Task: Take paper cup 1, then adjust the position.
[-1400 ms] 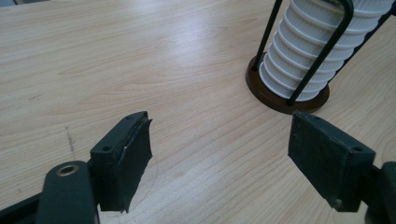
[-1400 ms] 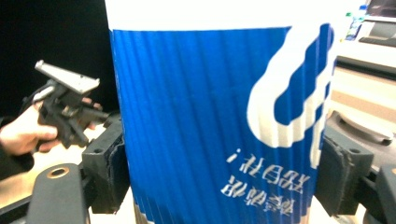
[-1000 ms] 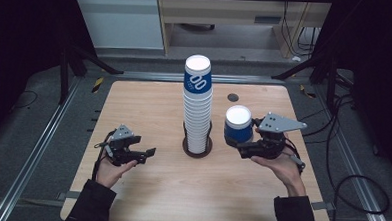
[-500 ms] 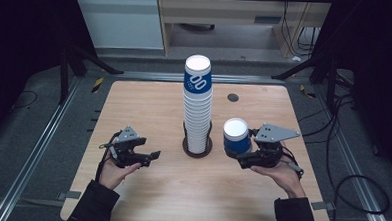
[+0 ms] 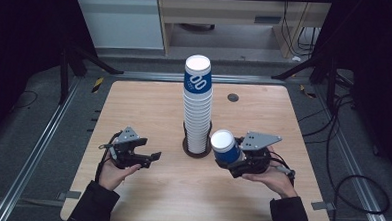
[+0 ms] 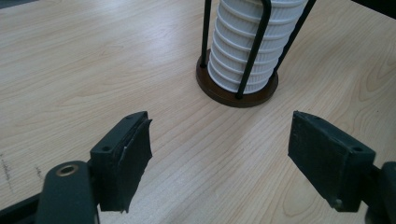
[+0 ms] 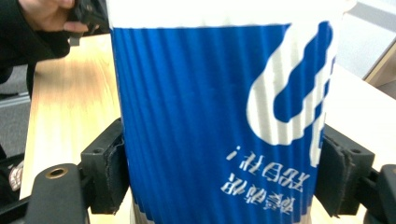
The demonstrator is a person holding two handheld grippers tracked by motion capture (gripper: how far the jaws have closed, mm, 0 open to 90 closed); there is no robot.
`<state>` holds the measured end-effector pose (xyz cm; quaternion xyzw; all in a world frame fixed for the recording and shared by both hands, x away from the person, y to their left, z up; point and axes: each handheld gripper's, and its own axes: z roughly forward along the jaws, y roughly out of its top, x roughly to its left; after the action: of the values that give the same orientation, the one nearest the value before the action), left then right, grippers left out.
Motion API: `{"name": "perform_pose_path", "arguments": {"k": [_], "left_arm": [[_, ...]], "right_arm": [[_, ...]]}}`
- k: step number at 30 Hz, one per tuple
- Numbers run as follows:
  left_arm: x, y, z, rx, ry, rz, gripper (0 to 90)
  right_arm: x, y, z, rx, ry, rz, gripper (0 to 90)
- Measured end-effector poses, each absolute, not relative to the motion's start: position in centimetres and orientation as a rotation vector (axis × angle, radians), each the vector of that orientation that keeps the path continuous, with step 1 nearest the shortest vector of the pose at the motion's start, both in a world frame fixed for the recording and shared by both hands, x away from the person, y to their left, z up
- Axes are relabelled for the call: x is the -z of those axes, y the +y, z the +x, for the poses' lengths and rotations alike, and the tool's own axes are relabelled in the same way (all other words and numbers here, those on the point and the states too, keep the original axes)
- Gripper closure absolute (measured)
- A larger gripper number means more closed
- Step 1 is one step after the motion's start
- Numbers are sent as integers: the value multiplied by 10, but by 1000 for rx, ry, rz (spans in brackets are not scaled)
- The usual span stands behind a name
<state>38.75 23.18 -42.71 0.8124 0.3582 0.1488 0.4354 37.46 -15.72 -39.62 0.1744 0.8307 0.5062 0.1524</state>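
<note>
While the right tongs (image 5: 230,159) grip a single blue paper cup (image 5: 225,147) across its ribbed sleeve, the pads (image 7: 112,175) press both flanks of the cup (image 7: 219,116) in the right gripper view, print upside down there, so cup is inverted: closed white base up, open mouth toward the worktop (image 5: 149,103). Cup sits low over the worktop, just right of the tall cup stack (image 5: 197,108) in its wire holder (image 5: 196,146), near but apart from it; cannot tell if the cup's lower edge touches the wood. Long axis runs roughly vertical but tilted, white base leaning up and left toward the stack, tongs coming in from the cup's right side, level-ish. Right hand (image 5: 268,176) is the one on the cup; left hand (image 5: 112,171) is well apart, on the far side of the stack. Left tongs (image 5: 149,157) stand wide, nothing between them, pointing at the holder base (image 6: 237,91) and the stack's white ribbed bottom cups (image 6: 247,51) in the left gripper view. Judgement: coming move likely turns on squaring the cup's axis to the worktop before setting it down clear of the holder; tilt toward the stack risks clipping it.
</note>
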Motion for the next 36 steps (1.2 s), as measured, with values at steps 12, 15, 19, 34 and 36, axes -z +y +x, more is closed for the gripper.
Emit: {"name": "perform_pose_path", "arguments": {"k": [12,15,19,34,36], "left_arm": [[421,225,382,-340,808,2061,206],[420,221,380,-321,779,2077,203],[418,216,377,-276,714,2106,201],[415,191,362,-159,528,2155,187],[415,189,361,-149,510,2155,186]], "right_arm": [[404,-142,371,-1343,2500,376,198],[407,-136,370,-1309,2536,343,198],[411,-131,370,-1283,2569,316,198],[432,-100,372,-1210,2714,229,197],[434,-98,373,-1208,2727,230,197]]}}
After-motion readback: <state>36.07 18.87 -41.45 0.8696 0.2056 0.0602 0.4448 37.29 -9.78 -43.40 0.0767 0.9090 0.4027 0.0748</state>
